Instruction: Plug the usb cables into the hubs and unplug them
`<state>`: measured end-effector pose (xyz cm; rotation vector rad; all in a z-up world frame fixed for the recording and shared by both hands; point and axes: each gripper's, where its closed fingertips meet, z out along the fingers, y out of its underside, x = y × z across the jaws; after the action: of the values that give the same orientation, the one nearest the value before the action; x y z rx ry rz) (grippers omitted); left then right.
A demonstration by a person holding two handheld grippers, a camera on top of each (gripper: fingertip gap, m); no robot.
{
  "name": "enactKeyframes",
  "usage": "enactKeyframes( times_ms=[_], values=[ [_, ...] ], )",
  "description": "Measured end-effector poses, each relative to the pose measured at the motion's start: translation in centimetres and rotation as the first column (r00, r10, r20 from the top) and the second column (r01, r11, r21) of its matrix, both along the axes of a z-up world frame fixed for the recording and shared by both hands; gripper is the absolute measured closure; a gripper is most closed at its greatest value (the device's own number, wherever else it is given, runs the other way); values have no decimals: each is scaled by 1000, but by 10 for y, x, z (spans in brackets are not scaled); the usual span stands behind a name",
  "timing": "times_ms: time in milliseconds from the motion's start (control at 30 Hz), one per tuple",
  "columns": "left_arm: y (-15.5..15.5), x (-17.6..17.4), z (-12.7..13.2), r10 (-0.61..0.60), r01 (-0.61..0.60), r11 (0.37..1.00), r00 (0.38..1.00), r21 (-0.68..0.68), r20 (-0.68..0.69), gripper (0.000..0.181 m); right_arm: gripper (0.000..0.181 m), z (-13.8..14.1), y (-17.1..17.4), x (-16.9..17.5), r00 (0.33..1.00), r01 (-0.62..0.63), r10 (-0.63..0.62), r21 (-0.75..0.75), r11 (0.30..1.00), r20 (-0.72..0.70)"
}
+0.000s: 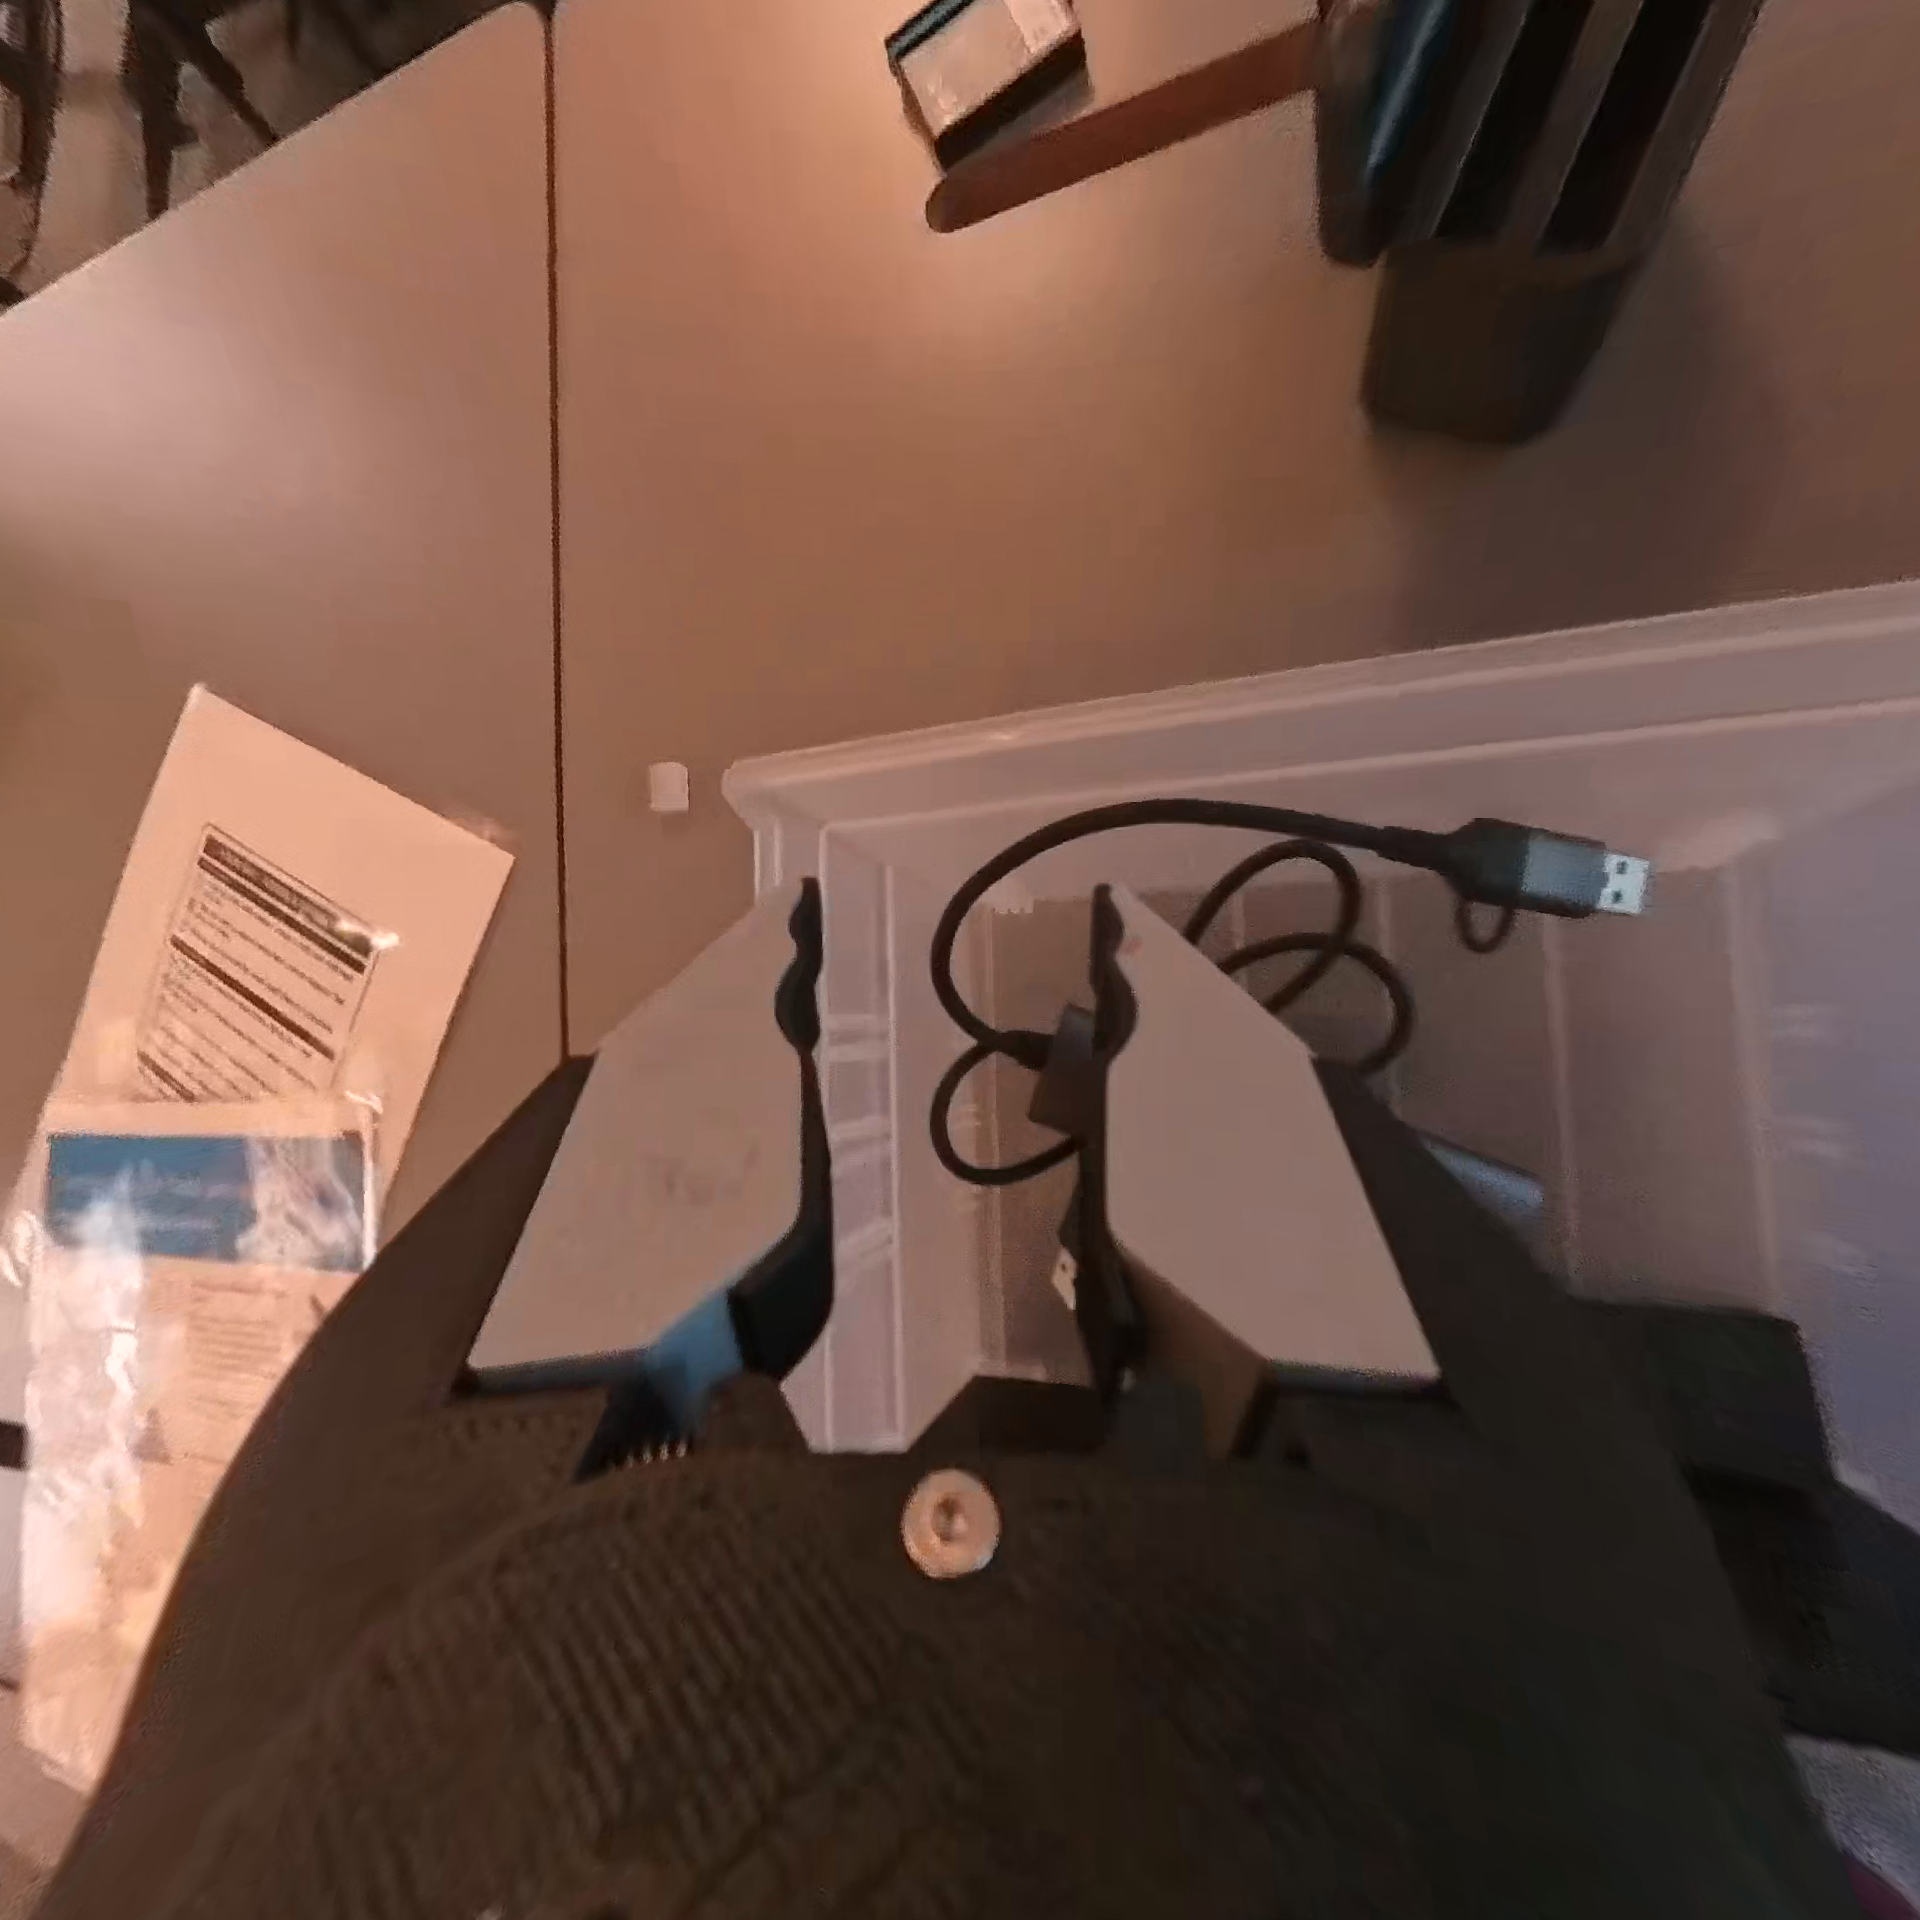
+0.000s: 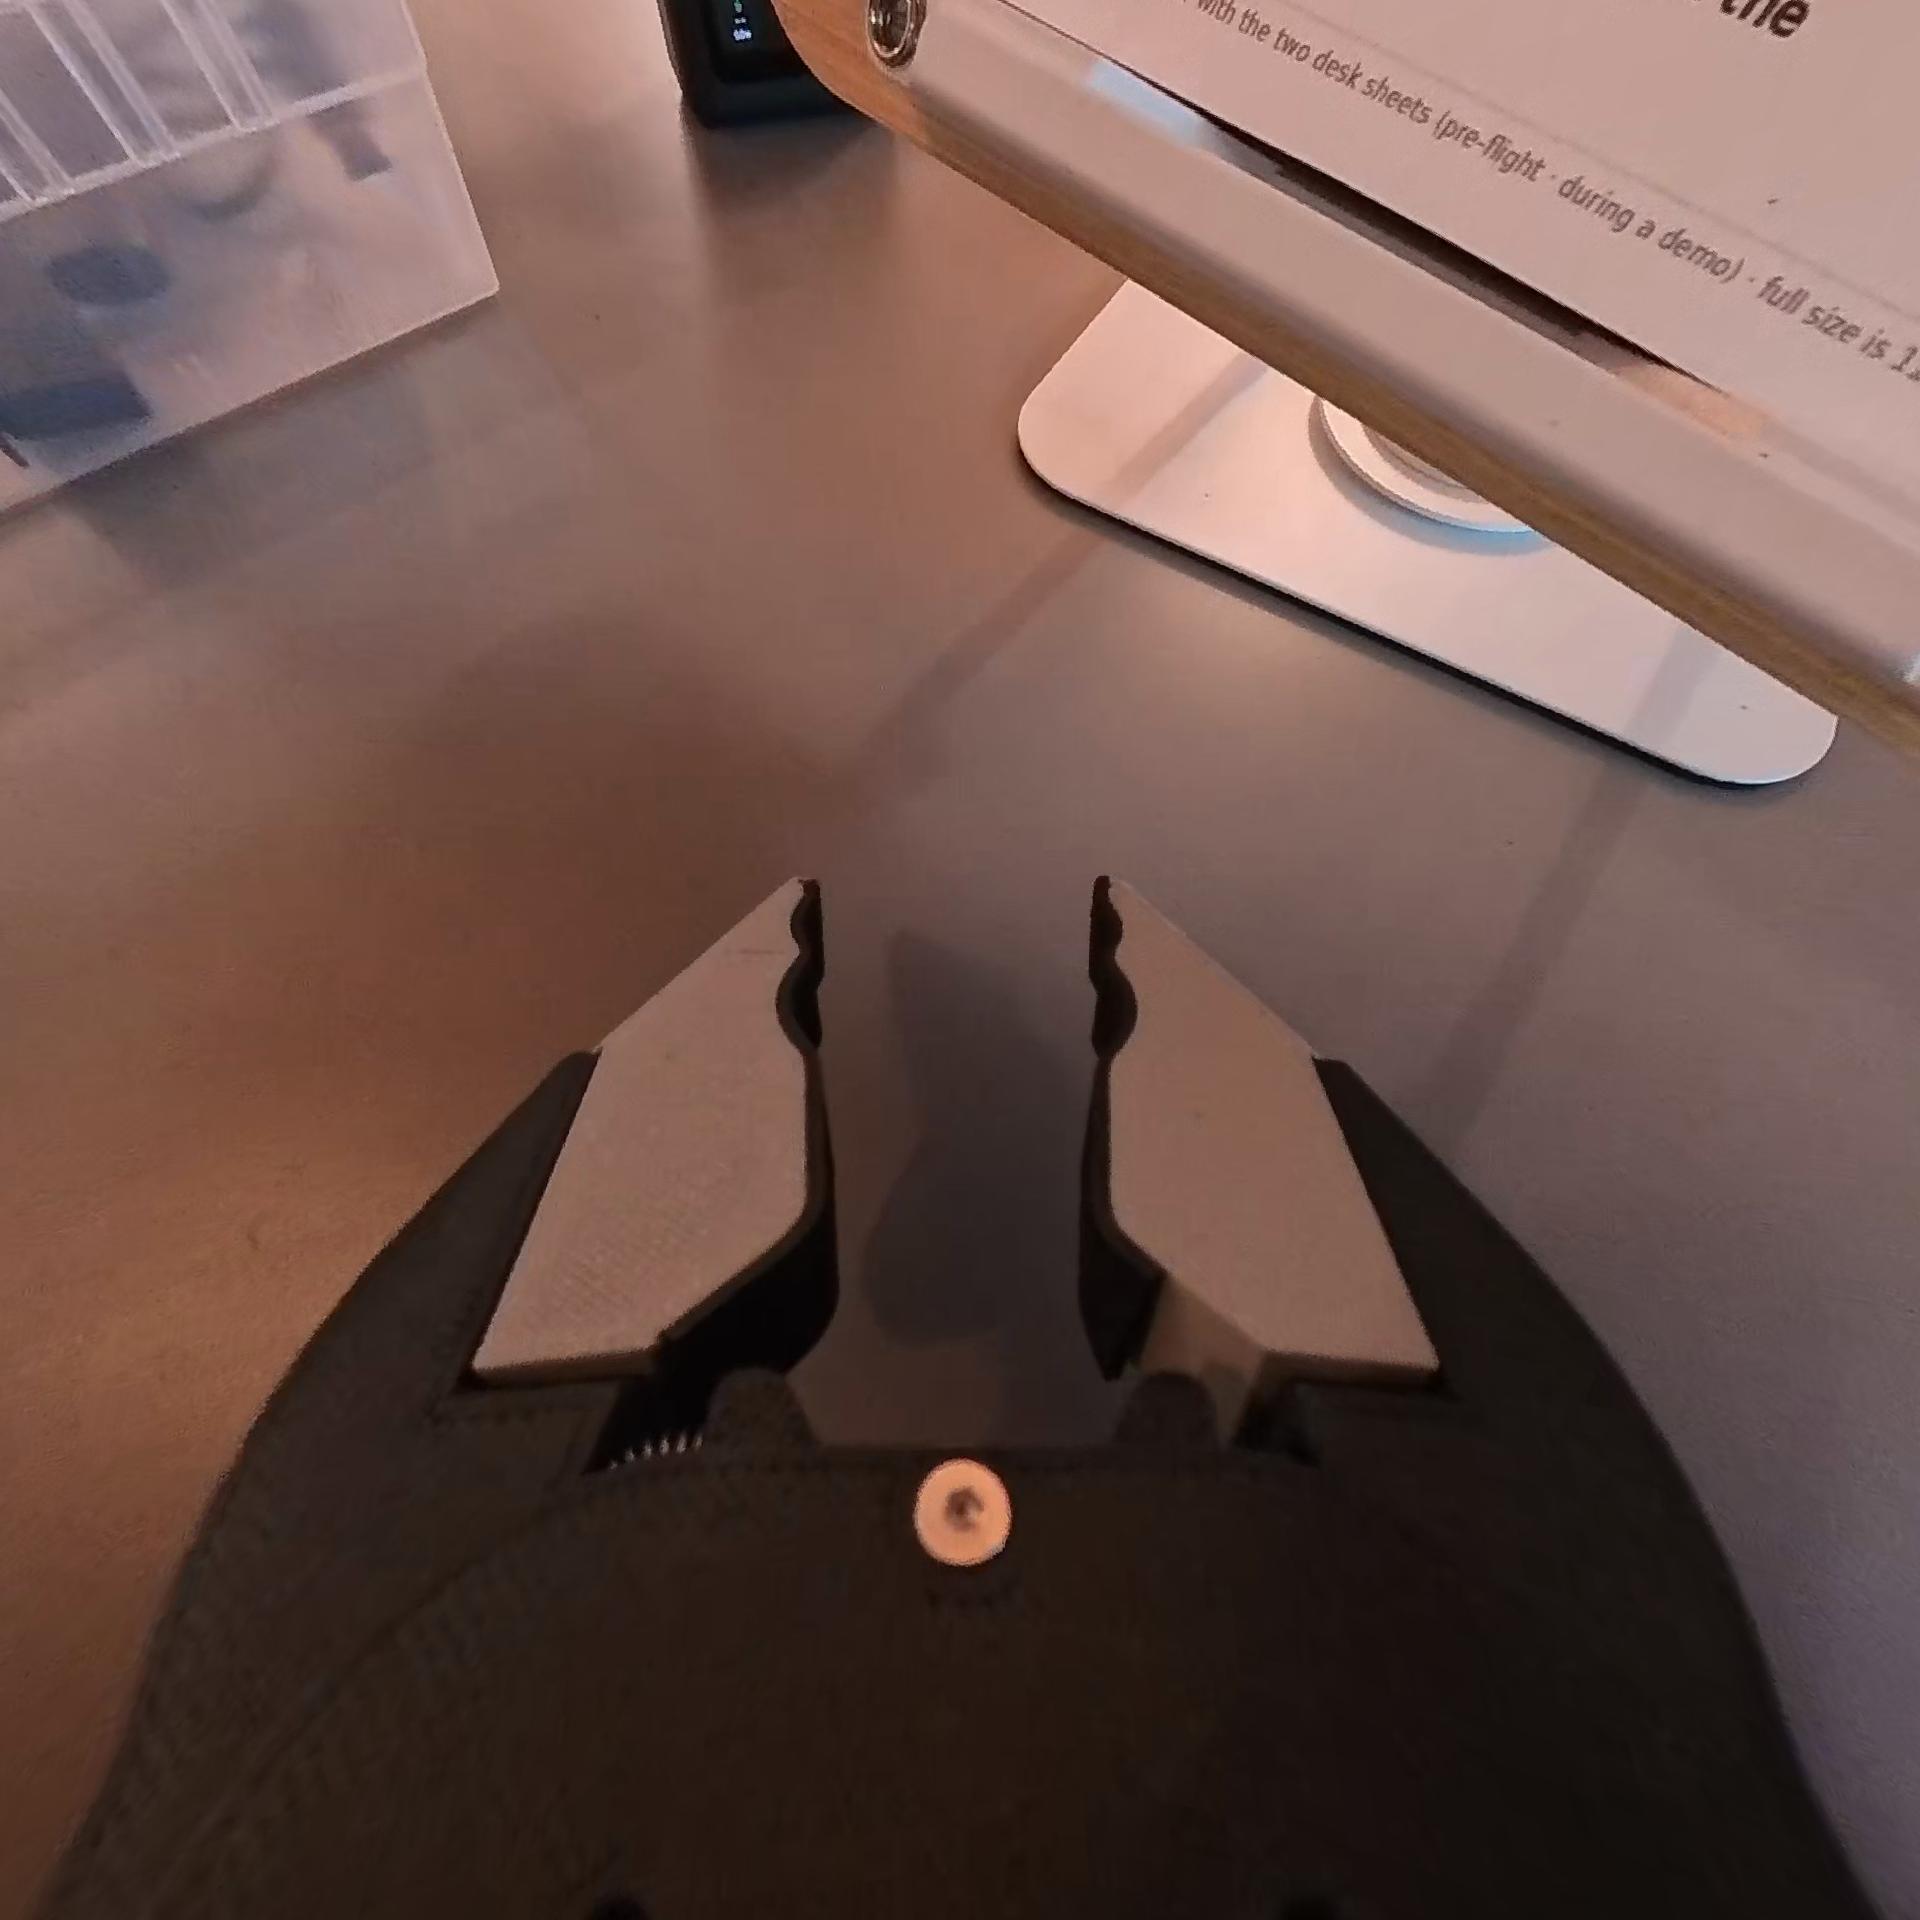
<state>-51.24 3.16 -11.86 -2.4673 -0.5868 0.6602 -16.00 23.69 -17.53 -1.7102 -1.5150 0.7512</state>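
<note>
Black braided USB cable (image 1: 1049,883) lies unplugged beyond my left gripper (image 1: 956,904), fingers apart and empty; right gripper (image 2: 956,904) likewise; plugging remains, I judge.

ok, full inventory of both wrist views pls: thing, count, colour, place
USB cable: 1, black with a grey plug, coiled in the clear box, plug end sticking up to the right.
Clear box: 1, transparent plastic, on the table ahead of the left gripper; top left in the right wrist view.
Printed sheet: 1, white, on the table to the left.
Plastic bag: 1, clear with a blue card inside, lower left.
Stand base: 1, white, on the table, right wrist view.
Table: 1, grey.
Left gripper: open, over the box.
Right gripper: open, over bare table.
</note>
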Motion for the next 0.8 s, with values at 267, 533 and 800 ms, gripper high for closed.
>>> enactKeyframes(
  times_ms=[267, 533, 800],
  values=[
    [-6, -19, -24, -166, 85, 923, 968, -375, -188, 178, 133, 0, -1, 0, 1000, -5, 5, 6, 1000, -2],
    [12, -12, 59, -241, 84, 946, 827, -313, -508, 180, 135, 9, 3, 1, 999, 13, -12, 49, 999, -35],
    [78, 91, 185, -298, 316, 943, 669, -103, -681, 180, 116, 40, 8, 4, 980, 12, -15, -16, 1000, -198]
  ],
)
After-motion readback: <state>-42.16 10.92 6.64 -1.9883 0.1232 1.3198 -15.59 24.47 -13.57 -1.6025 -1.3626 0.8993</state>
